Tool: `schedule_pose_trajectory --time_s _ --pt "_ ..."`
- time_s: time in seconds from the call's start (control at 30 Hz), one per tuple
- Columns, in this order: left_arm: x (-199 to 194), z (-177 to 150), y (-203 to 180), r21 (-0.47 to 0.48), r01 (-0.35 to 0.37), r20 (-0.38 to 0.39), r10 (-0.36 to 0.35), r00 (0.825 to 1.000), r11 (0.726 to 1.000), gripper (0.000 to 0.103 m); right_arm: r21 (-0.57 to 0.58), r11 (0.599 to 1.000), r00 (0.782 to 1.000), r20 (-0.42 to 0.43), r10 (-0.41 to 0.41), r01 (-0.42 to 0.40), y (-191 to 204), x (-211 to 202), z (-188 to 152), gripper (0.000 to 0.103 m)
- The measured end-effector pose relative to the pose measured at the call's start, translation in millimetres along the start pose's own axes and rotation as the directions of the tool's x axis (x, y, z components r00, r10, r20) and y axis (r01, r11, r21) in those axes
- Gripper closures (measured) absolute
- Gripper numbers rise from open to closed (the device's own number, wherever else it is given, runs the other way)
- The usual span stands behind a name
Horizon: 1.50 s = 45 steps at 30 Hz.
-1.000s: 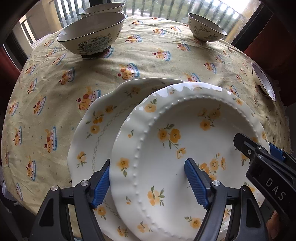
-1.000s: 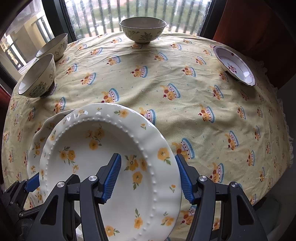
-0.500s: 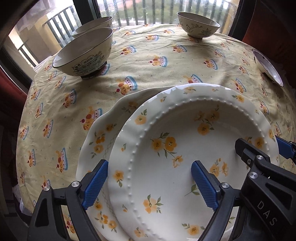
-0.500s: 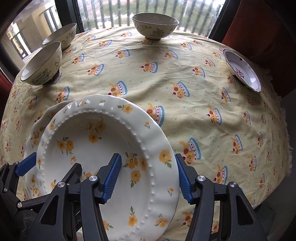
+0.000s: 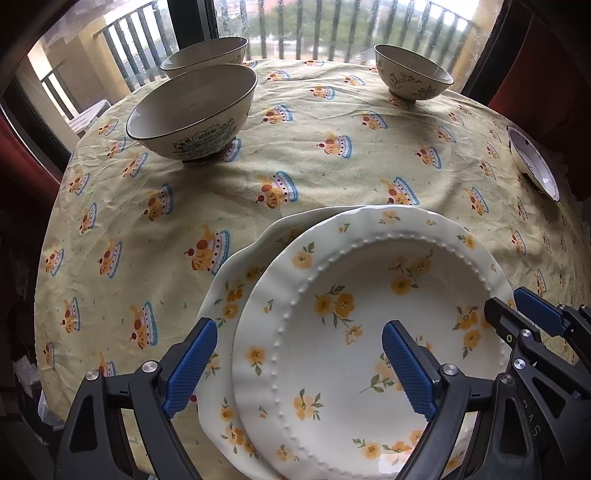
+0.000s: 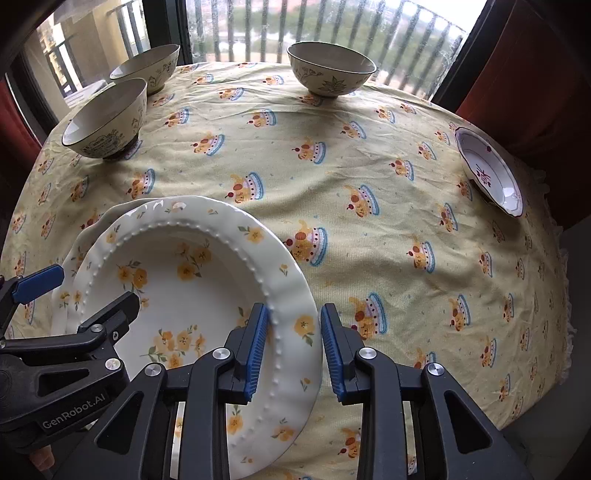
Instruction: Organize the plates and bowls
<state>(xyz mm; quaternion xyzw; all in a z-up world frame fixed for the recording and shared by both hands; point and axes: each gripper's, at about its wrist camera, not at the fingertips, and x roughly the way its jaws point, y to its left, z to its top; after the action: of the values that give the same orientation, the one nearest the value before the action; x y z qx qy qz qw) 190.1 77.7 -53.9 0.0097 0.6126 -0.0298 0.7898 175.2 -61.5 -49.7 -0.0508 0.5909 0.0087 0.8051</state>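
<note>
We read "GenRobot.AI" in grey on the black body of the left gripper (image 6: 66, 295); its blue fingers (image 5: 192, 365) stand wide apart astride the rim of the top plate (image 5: 369, 332), gripping nothing. The right gripper (image 6: 291, 350) has its fingers narrowed around that glossy, bead-edged, yellow-flowered plate's rim at 5 o'clock; whether they touch, we cannot tell. It lies on a scalloped plate (image 5: 229, 306) on the table (image 6: 406, 206). One bowl (image 5: 192, 110) bears unreadable lettering.

We see a yellow tablecloth (image 5: 332, 177) printed with cupcakes covering the bench. Beyond it stand a window with balcony railing (image 6: 332, 26) and red curtains (image 6: 535, 66).
</note>
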Motion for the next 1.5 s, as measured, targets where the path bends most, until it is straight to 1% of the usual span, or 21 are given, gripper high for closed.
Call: schedule_pose_trajectory --time_s 0.07,0.23,0.47,0.57,0.7,0.8,0.83,0.93,1.07,1.13,1.2,1.27,1.33,1.5 --pt "-0.5 -1.6 2.2 -0.001 0.002 -0.005 -0.002 1.0 1.0 0.011 -0.01 1.0 1.0 -0.011 -0.003 0.003 4.2 3.0 -0.7 0.07" --pt "3.6 -4.4 4.9 0.014 0.005 -0.022 -0.005 1.0 1.0 0.011 0.007 0.999 0.999 -0.031 0.032 -0.032 9.8 9.9 -0.2 0.069" --pt "4.2 -6.3 8.0 0.031 0.011 -0.02 -0.01 1.0 0.999 0.011 0.001 1.0 1.0 -0.027 0.007 -0.007 18.5 12.1 1.3 0.068" --pt "2.6 -7.4 10.5 0.035 0.014 -0.019 -0.014 1.0 0.999 0.011 0.015 1.0 1.0 -0.026 0.011 -0.011 18.7 12.7 1.9 0.067" --pt "-0.4 -10.3 13.1 0.043 -0.004 -0.006 0.005 1.0 0.999 0.011 0.026 1.0 1.0 -0.025 0.016 -0.015 21.1 13.7 1.1 0.064" --pt "-0.2 -10.5 15.8 0.031 -0.006 -0.016 0.006 1.0 0.999 0.011 0.038 0.999 1.0 -0.018 0.016 -0.015 20.8 13.4 0.6 0.064" --pt "-1.1 -10.1 16.1 0.027 0.001 -0.018 -0.001 1.0 1.0 0.011 0.05 0.999 1.0 -0.021 0.021 -0.02 19.7 12.6 0.7 0.062" --pt "-8.0 -7.1 14.6 0.041 -0.002 0.0 0.002 1.0 0.999 0.011 0.098 0.995 1.0 -0.023 0.012 -0.009 15.2 4.7 0.0 0.046" --pt "-15.8 0.4 12.2 0.052 -0.005 0.027 0.004 1.0 0.999 0.011 0.106 0.994 1.0 0.021 0.008 -0.01 7.0 -13.1 2.2 0.036" --pt "-19.1 3.5 8.9 0.056 -0.006 0.035 0.004 0.999 0.998 0.011 0.1 0.995 0.998 0.059 -0.01 0.004 2.0 -23.0 5.1 0.03" --pt "-22.0 5.7 3.2 0.059 -0.006 0.046 0.003 0.999 0.998 0.011 0.086 0.996 0.994 0.103 -0.02 0.011 -2.3 -33.6 7.9 0.028" --pt "-24.9 8.1 -4.3 0.061 -0.008 0.06 0.005 0.998 0.998 0.011 0.081 0.997 0.992 0.128 -0.01 0.0 -8.6 -40.5 11.1 0.027" --pt "-28.2 11.1 -12.3 0.058 -0.004 0.072 -0.001 0.997 0.998 0.011 0.082 0.996 0.99 0.14 0.018 -0.029 -17.1 -43.2 15.3 0.027" --pt "-39.7 20.2 -39.2 0.03 -0.03 0.112 0.027 0.993 0.999 0.011 0.09 0.991 0.986 0.142 0.086 -0.099 -43.4 -40.5 24.8 0.026"
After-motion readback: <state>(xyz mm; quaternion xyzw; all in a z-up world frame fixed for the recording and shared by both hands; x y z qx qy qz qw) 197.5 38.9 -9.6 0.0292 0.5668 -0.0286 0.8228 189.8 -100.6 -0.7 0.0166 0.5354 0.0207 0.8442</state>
